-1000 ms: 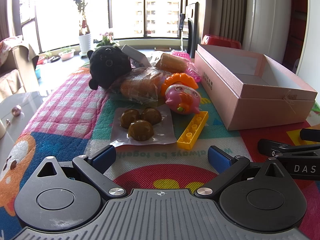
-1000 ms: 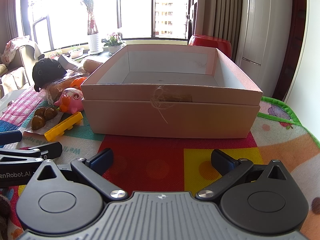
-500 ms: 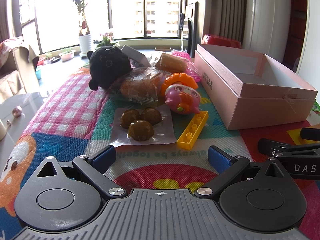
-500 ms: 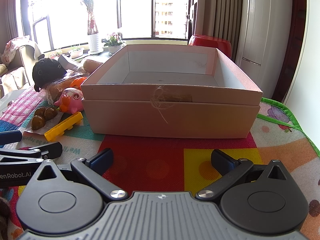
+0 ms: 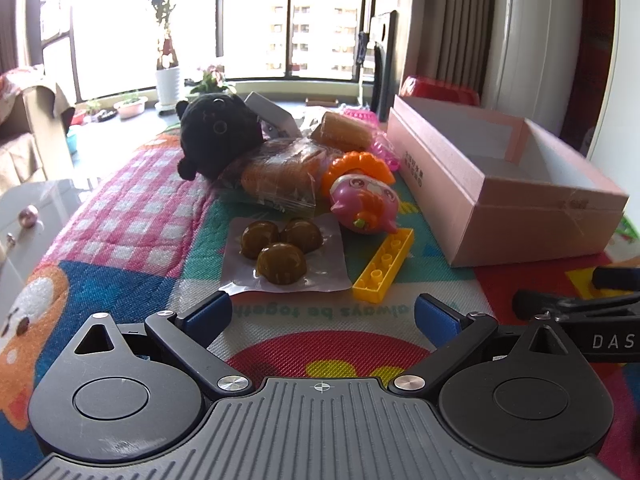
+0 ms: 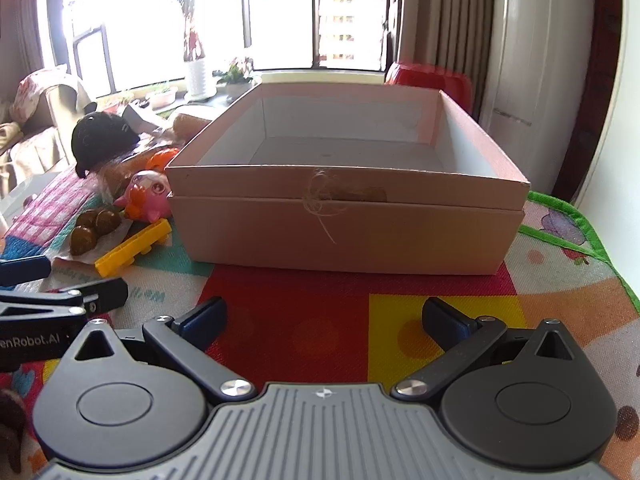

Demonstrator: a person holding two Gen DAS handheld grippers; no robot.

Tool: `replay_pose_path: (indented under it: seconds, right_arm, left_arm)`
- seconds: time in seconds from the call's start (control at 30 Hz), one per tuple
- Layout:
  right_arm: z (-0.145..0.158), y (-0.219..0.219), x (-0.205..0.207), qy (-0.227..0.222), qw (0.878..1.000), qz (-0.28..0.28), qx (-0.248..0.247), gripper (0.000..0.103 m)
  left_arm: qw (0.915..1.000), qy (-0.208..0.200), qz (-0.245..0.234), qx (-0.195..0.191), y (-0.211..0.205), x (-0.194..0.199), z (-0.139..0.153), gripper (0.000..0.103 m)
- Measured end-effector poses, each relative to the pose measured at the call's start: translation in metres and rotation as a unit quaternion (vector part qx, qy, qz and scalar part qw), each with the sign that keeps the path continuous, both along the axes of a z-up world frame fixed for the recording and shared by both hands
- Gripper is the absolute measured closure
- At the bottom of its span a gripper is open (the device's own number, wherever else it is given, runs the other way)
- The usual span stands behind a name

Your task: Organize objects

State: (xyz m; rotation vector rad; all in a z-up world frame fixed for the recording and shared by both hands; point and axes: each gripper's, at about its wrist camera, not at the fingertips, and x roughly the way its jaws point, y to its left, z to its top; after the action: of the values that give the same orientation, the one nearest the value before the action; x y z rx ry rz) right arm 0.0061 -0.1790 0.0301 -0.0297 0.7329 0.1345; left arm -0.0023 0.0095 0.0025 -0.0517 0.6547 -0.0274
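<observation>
My left gripper (image 5: 322, 314) is open and empty, low over the colourful mat. Just ahead of it lie a clear packet of three brown balls (image 5: 280, 254), a yellow toy brick (image 5: 386, 264), a pink toy (image 5: 364, 202), wrapped bread (image 5: 280, 176) and a black plush (image 5: 218, 136). The open pink box (image 5: 516, 200) stands to the right. My right gripper (image 6: 324, 316) is open and empty, facing the front wall of the same box (image 6: 344, 224), whose inside shows bare. The yellow brick (image 6: 134, 246) and the pink toy (image 6: 146, 196) lie left of the box.
The left gripper's finger (image 6: 64, 298) reaches in at the right wrist view's left edge; the right gripper's finger (image 5: 576, 306) shows at the left view's right edge. A red stool (image 6: 428, 78) stands behind the box. A white cabinet (image 5: 28, 216) lies left of the mat.
</observation>
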Motion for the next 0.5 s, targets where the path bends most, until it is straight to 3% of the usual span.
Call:
replay_pose_path:
  seconds: [0.1, 0.27, 0.4, 0.43, 0.47, 0.5]
  right_arm:
    - [0.002, -0.001, -0.001, 0.012, 1.000, 0.015, -0.007, 0.000]
    - [0.003, -0.001, -0.001, 0.020, 1.000, 0.021, -0.011, 0.000]
    - [0.003, -0.001, 0.000, 0.023, 0.999, 0.021, -0.011, 0.000]
    - [0.003, -0.001, -0.001, 0.022, 0.999, 0.022, -0.011, 0.000]
    - [0.003, -0.002, -0.001, 0.021, 0.999, 0.024, -0.010, 0.000]
    - [0.003, -0.002, -0.002, 0.020, 0.999, 0.026, -0.010, 0.000]
  left_arm:
    - [0.9993, -0.011, -0.013, -0.034, 0.011, -0.004, 0.005, 0.002]
    - [0.9983, -0.056, -0.016, 0.001, 0.018, 0.003, 0.030, 0.002]
    - [0.9974, -0.045, -0.055, -0.011, 0.019, 0.035, 0.043, 0.003]
    - [0.9974, -0.045, -0.056, -0.004, 0.017, 0.043, 0.044, 0.013]
    - [0.9974, -0.046, -0.055, 0.005, 0.015, 0.049, 0.045, 0.032]
    - [0.9974, -0.044, -0.057, 0.009, 0.015, 0.054, 0.046, 0.041]
